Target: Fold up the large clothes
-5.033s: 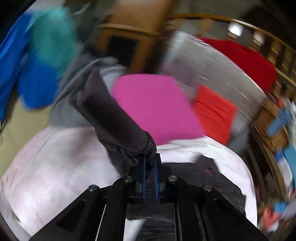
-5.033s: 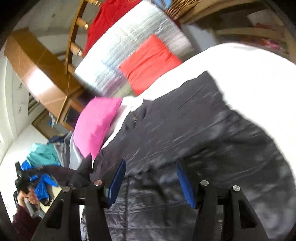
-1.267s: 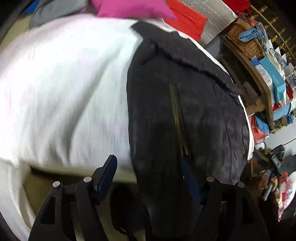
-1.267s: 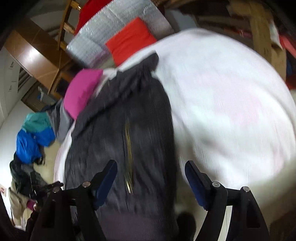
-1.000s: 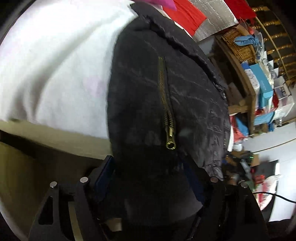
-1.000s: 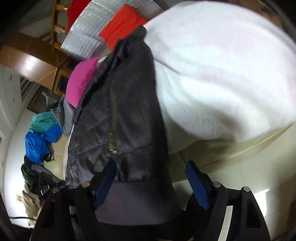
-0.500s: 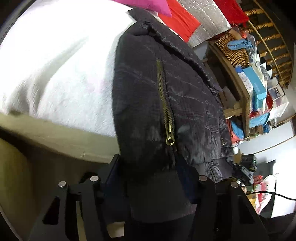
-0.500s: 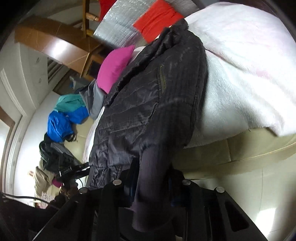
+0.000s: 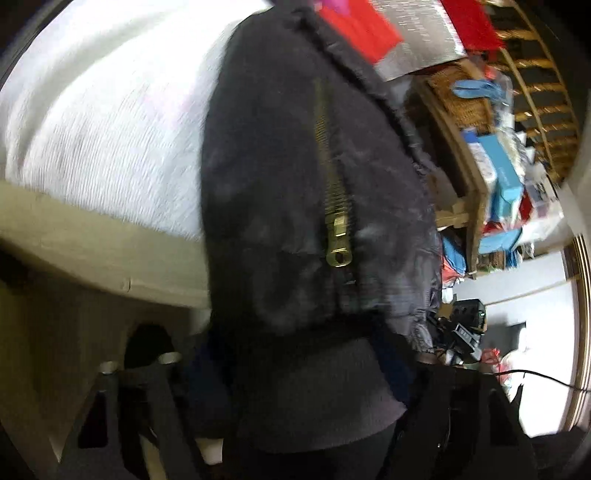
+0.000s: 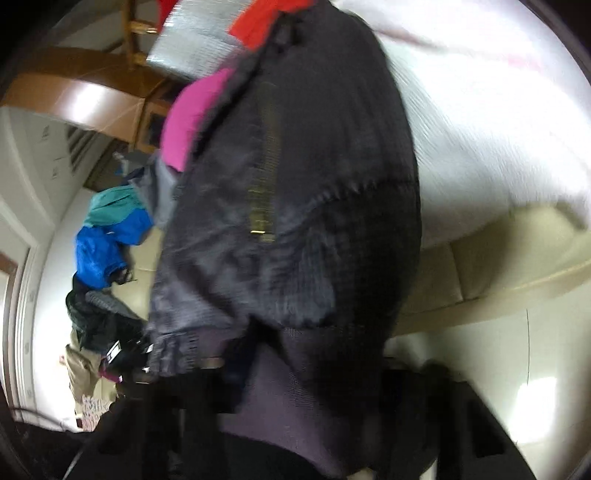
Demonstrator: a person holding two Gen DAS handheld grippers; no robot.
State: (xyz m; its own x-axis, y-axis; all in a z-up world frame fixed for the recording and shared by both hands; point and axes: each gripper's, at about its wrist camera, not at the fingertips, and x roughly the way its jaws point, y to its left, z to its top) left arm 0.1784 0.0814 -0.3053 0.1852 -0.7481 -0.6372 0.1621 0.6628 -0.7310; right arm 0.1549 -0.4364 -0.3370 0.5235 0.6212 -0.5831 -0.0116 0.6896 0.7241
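Note:
A dark grey quilted jacket (image 9: 280,177) with a brass zipper (image 9: 334,206) lies along the white-covered bed (image 9: 92,122) and hangs over its front edge. My left gripper (image 9: 295,373) is shut on the jacket's ribbed hem (image 9: 314,391), which hides the fingertips. In the right wrist view the same jacket (image 10: 295,184) fills the middle. My right gripper (image 10: 295,384) is shut on the ribbed hem (image 10: 288,398) at the other corner; its fingers are buried in fabric.
A pink pillow (image 10: 192,114), a red cushion (image 9: 354,26) and a silver quilted headboard (image 9: 417,33) lie beyond the jacket. A wooden shelf (image 9: 472,177) with boxes stands at the right. A blue and teal garment (image 10: 107,240) lies at the left. The beige bed base (image 9: 74,240) runs below.
Both grippers went from open around the jacket's bottom edge to closed on the ribbed hem. The jacket now hangs nearer both cameras, and the views are blurred.

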